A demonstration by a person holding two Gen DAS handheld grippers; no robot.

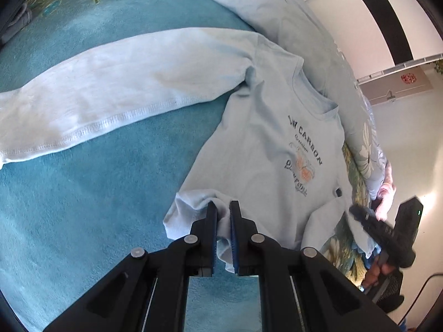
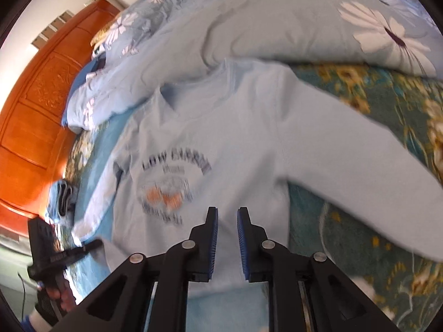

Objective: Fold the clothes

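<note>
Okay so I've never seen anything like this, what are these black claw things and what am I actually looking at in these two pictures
These are two hand-held grippers, each carried by a person, with a wide-angle camera looking along its fingers. One picture is from the left gripper, the other from the right gripper. Below them a light blue long-sleeved shirt with a printed chest lies on a teal blanket on a bed, beside a flowered duvet. The left gripper is shut on the shirt's bottom hem near a corner. The right one hangs over the lower front of the shirt, its jaws narrowly apart, with the cloth seemingly not pinched. The job is folding the shirt.
</note>
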